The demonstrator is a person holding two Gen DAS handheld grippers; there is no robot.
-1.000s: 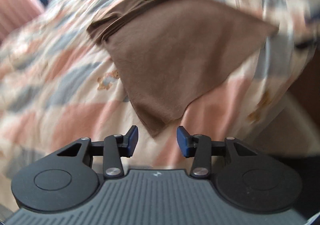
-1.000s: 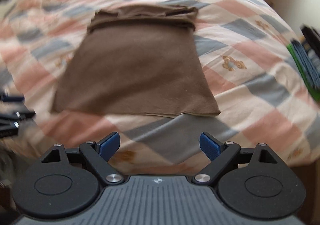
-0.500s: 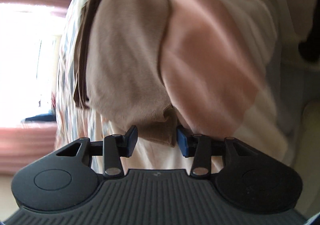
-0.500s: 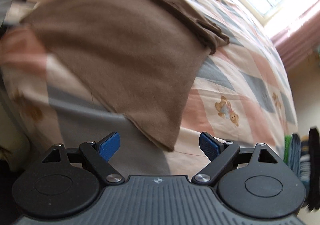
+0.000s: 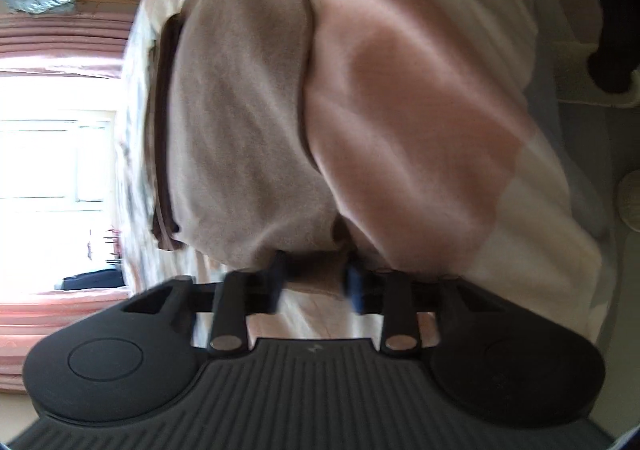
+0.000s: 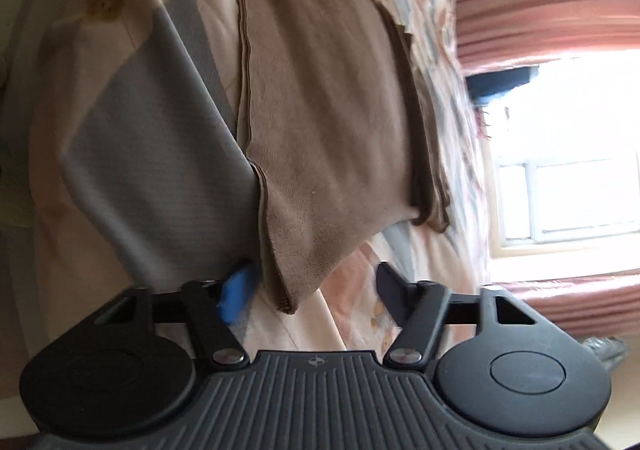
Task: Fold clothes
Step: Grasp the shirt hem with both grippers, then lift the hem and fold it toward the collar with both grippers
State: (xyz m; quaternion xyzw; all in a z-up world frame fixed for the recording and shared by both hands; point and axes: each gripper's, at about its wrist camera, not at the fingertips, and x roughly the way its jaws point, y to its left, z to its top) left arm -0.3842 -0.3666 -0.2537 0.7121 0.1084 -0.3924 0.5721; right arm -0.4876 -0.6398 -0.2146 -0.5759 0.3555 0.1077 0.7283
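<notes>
Brown garment (image 5: 244, 110) corner between closing left gripper (image 5: 316, 282) jaws; its other corner between closing right gripper (image 6: 312, 290) jaws, untouched

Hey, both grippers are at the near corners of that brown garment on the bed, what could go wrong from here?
1. The right gripper is closing with only the tip of the brown garment corner between its fingers; it may catch too little cloth and slip off.
2. The left gripper is closing on its corner right against the checked quilt, so it might pinch the quilt too.
3. If only one corner holds, the fold would probably come out skewed.
</notes>
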